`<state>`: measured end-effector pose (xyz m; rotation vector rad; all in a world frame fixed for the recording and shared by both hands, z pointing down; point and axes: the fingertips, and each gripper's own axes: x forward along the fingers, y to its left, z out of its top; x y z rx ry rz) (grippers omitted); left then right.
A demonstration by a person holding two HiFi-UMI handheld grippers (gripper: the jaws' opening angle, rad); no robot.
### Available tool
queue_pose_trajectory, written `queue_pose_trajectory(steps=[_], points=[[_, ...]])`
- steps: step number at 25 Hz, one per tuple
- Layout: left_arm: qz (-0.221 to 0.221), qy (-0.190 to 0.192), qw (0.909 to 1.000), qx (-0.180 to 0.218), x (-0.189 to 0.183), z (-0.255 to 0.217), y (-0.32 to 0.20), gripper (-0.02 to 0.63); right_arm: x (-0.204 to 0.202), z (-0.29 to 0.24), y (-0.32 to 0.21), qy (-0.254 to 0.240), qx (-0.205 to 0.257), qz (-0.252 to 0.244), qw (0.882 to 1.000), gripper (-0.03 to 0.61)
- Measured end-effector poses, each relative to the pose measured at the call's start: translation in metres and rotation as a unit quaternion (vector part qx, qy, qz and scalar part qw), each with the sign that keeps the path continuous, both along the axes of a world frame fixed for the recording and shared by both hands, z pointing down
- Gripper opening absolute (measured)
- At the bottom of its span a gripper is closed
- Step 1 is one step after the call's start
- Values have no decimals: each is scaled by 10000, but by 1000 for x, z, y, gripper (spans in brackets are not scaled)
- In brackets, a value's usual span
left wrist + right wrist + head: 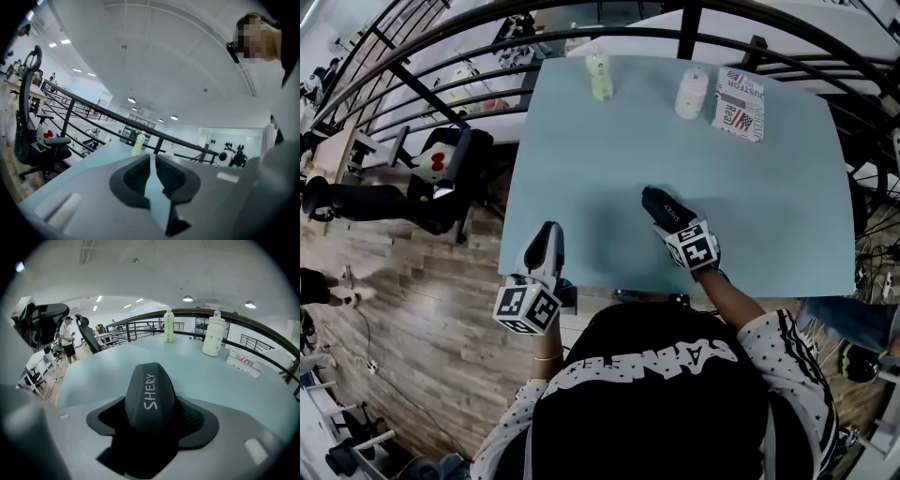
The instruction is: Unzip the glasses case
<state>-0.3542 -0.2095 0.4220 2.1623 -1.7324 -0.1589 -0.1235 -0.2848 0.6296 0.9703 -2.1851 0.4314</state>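
A black glasses case (pixel 659 204) marked SHERY lies on the light blue table (pixel 769 216), near the front middle. My right gripper (pixel 677 225) slants down onto its near end and is shut on it. In the right gripper view the glasses case (pixel 150 394) fills the gap of the right gripper (pixel 151 423), with both pads against its sides. The zip is not visible. My left gripper (pixel 547 239) hovers at the table's front left corner, apart from the case. In the left gripper view the left gripper (pixel 151 173) is drawn to a thin slit, with nothing held.
At the table's far edge stand a pale green bottle (pixel 600 75), a white bottle (pixel 692 94) and a printed box (pixel 739 103). A dark railing (pixel 441 103) curves round the table. An office chair (pixel 441 178) stands on the wooden floor to the left.
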Motion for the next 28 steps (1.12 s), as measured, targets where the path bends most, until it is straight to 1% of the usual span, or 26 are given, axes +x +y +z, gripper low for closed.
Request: queue_pose_trajectory(steps=[5, 8, 15, 19, 21, 23, 26, 28], points=[[71, 80, 9999, -5, 3, 3, -3, 0, 4, -9, -2, -187, 104, 121, 9997, 342], [207, 180, 9996, -26, 13, 4, -7, 0, 9, -21, -6, -394, 199, 238, 9987, 342], [784, 511, 9955, -140, 46, 6, -14, 0, 11, -69, -8, -921, 600, 297, 9935, 342], [1150, 560, 9915, -230, 72, 7, -20, 0, 15, -104, -9, -1179, 909, 243, 9886, 342], [1364, 549, 9886, -310, 84, 9, -21, 0, 16, -119, -6, -1292, 1051, 222, 9858, 342], [1635, 612, 9839, -378, 98, 10, -21, 0, 17, -133, -3, -1409, 1175, 200, 9828, 342], [2048, 912, 9735, -445, 121, 6, -21, 0, 17, -153, 1, -1595, 1339, 126, 9780, 342], [2244, 1096, 9673, -445, 134, 1, -23, 0, 15, -166, 4, -1688, 1449, 27, 9749, 342]])
